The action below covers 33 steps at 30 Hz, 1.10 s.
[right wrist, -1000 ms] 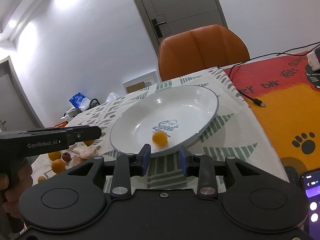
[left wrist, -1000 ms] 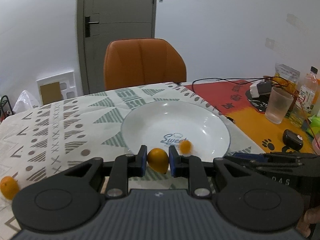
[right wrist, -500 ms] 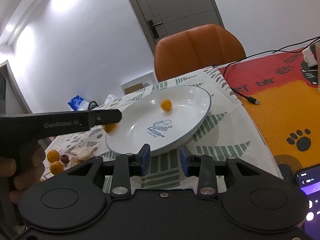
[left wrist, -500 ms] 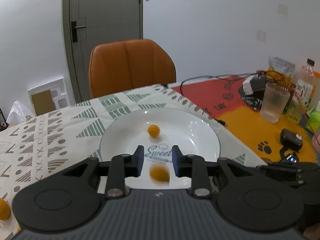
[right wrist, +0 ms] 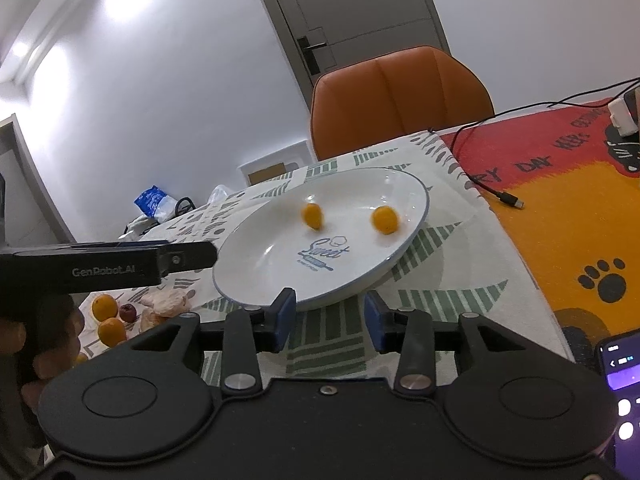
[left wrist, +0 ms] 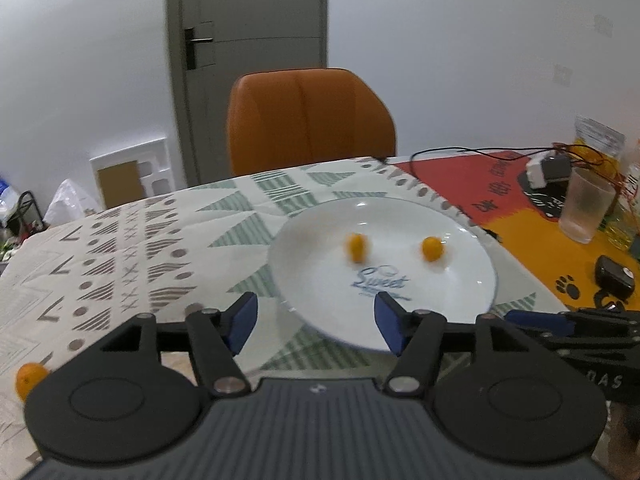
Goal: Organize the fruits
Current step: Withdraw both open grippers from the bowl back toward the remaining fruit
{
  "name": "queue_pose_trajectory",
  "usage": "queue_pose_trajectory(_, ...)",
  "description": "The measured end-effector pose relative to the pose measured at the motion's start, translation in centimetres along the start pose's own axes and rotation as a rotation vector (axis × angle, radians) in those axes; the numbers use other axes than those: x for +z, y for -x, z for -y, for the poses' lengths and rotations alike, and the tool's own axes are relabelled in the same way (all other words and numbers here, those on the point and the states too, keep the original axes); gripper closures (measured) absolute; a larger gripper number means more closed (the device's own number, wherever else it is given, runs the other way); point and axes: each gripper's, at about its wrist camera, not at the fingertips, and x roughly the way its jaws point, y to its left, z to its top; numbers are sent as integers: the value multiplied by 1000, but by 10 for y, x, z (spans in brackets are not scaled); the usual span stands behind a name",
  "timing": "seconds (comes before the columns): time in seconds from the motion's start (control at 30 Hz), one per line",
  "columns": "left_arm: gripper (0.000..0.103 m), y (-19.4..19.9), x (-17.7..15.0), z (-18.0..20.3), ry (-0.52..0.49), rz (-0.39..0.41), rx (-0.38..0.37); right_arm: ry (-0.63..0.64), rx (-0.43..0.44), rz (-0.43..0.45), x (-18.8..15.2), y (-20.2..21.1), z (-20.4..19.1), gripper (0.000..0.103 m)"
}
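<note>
Both tongs of mine carry nothing. My left tongs (left wrist: 316, 326), low in the left wrist view, are spreading apart with only the near rim of the plate (left wrist: 486, 268) showing between the blue pads; a second ago they pinched a small orange fruit. My right tongs (right wrist: 330, 318), at the bottom of the right wrist view, are also easing wider, with bare cloth and the plate's edge between them. To the left there, my hand (right wrist: 40, 344) grips the left tool.

Beyond the tongs, the plate sits on the patterned cloth of the surface (left wrist: 132, 248). On it the dropped fruit (left wrist: 357, 246), blurred, looks to be rolling in the middle, well apart from the second small fruit (left wrist: 433, 248) at the right.

So I judge one more piece delivered. At the left edge of the right wrist view, oranges (right wrist: 105, 307) and other fruit wait on the surface, likely next.
</note>
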Motion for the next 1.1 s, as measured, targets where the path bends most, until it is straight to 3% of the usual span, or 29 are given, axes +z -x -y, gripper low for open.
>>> queue_pose_trajectory(0.13,31,9,-4,-14,33,8,29,10,-10,2,-1,1,-5,55)
queue_pose_trajectory(0.47,30,35,-16,-50,110,16,93,34,-6,2,1,1,-21,54)
queue_pose_trajectory(0.63,29,49,-21,-66,140,31,143,56,-7,15,2,4,-31,46)
queue_pose_trajectory(0.8,18,64,-27,-77,155,53,175,64,-13,24,1,4,-39,39)
queue_pose_trajectory(0.87,16,70,-30,-80,154,63,188,67,-13,31,1,4,-43,34)
queue_pose_trajectory(1.03,15,84,-37,-90,172,83,196,92,-25,65,2,9,-55,7)
queue_pose_trajectory(1.1,14,90,-40,-92,175,90,204,105,-27,72,3,11,-60,4)
